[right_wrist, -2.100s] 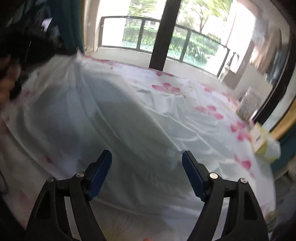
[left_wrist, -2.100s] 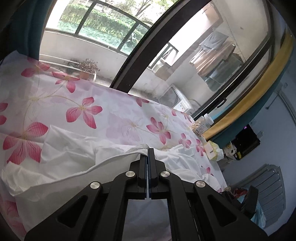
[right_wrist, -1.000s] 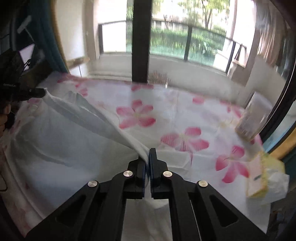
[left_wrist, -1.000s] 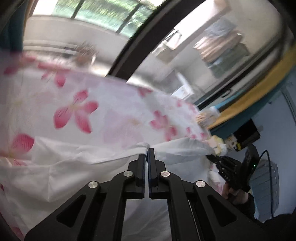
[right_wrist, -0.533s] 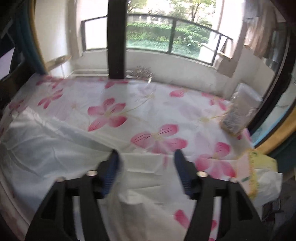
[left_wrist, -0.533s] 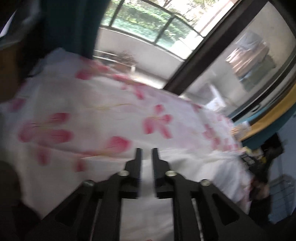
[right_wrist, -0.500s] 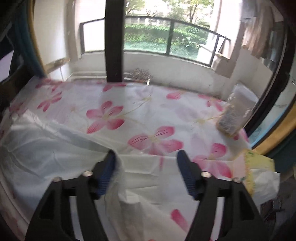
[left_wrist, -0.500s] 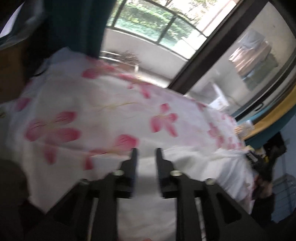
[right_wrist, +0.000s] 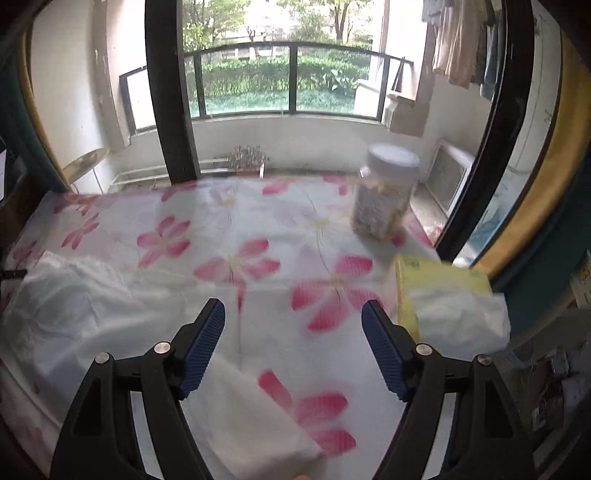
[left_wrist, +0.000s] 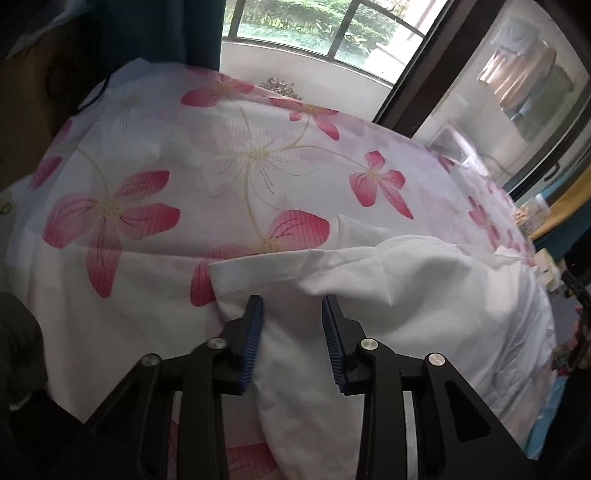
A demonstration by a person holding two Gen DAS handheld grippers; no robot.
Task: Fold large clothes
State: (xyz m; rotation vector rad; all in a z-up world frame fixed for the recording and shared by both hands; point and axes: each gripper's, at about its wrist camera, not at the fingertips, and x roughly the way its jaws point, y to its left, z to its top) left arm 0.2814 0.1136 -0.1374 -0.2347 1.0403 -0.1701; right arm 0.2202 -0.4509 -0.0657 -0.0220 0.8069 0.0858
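A large white garment (left_wrist: 424, 288) lies bunched on the floral bedsheet (left_wrist: 229, 158), its stitched hem (left_wrist: 295, 266) running just beyond my left fingertips. My left gripper (left_wrist: 291, 306) hovers over it with its jaws opening. White cloth shows between the blue pads (left_wrist: 253, 332), which do not press on it. In the right wrist view the garment (right_wrist: 74, 299) spreads along the left, with one corner (right_wrist: 255, 417) below the fingers. My right gripper (right_wrist: 293, 314) stands wide over the floral bedsheet (right_wrist: 240, 229), jaws opening, nothing held between them.
A clear jar with a white lid (right_wrist: 386, 192) and a yellow tissue box (right_wrist: 439, 284) stand near the bed's right edge. Window frames and a balcony rail lie beyond the bed. A dark curtain (left_wrist: 162, 33) hangs at the far left corner.
Both grippers, shut on the white garment a second ago, have opened and let it go. The cloth now rests on the bed. The left view swung left and down, the right view rightward.
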